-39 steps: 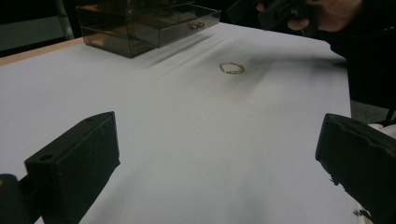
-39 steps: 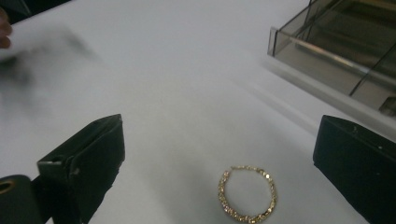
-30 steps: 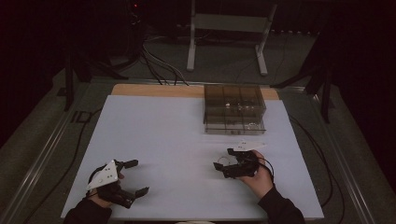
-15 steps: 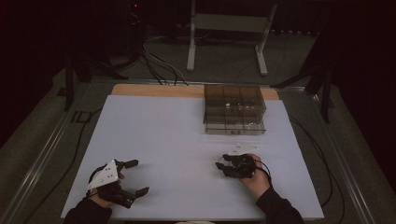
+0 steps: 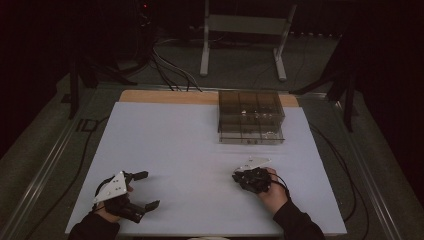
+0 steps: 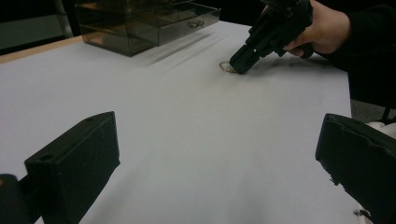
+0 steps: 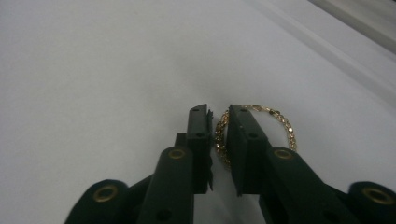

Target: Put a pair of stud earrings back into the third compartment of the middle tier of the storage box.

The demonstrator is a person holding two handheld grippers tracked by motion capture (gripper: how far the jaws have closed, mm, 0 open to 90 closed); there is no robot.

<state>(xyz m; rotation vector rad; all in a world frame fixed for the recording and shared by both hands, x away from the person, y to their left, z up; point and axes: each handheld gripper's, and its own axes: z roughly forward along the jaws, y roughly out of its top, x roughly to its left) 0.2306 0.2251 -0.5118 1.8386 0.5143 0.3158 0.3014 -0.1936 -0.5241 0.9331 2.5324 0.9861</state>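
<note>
Right gripper (image 7: 218, 133), jaws just narrowed, now pinching gold chain loop (image 7: 280, 126) on white table (image 5: 190, 145); ready to lift. Left gripper (image 5: 142, 190) resting wide open.

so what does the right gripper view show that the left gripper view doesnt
Right gripper view: the right gripper up close, its jaws just closing on one side of a gold chain bracelet, links clear. Left gripper view: the left gripper with jaws wide apart and nothing between them, plus a smoky clear drawer box at the back. Both share the white table and the bracelet, a small ring at the right gripper's tip in the left gripper view.
</note>
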